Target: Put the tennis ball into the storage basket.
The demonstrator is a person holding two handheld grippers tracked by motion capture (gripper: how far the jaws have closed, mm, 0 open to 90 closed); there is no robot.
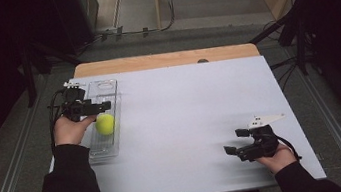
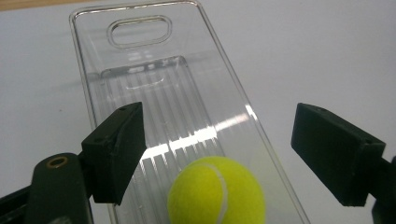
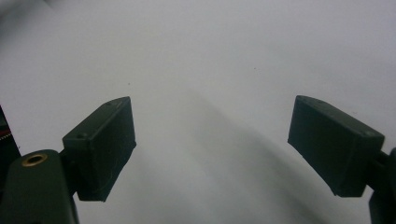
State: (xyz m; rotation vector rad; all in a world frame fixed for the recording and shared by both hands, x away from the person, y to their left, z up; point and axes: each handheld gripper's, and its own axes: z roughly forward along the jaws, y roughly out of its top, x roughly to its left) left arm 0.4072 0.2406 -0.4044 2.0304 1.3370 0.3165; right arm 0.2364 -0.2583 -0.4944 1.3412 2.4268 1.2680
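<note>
A yellow-green tennis ball (image 1: 105, 124) lies in a clear plastic tray (image 1: 106, 87) at the table's left side. My left gripper (image 1: 101, 105) hovers just above and behind the ball, held in a hand. In the left gripper view the ball (image 2: 217, 191) sits low between the two black jaws, which stand wide apart and do not touch it; the left gripper (image 2: 217, 149) is open over the ribbed tray (image 2: 140, 32). My right gripper (image 1: 233, 141) rests near the table's front right, open, with nothing between its fingers. The right gripper (image 3: 212, 149) faces bare white surface.
The white tabletop (image 1: 186, 114) stretches between the two hands. A wooden strip (image 1: 163, 59) runs along its far edge. Dark equipment and cables stand on the floor beyond the table and at both sides.
</note>
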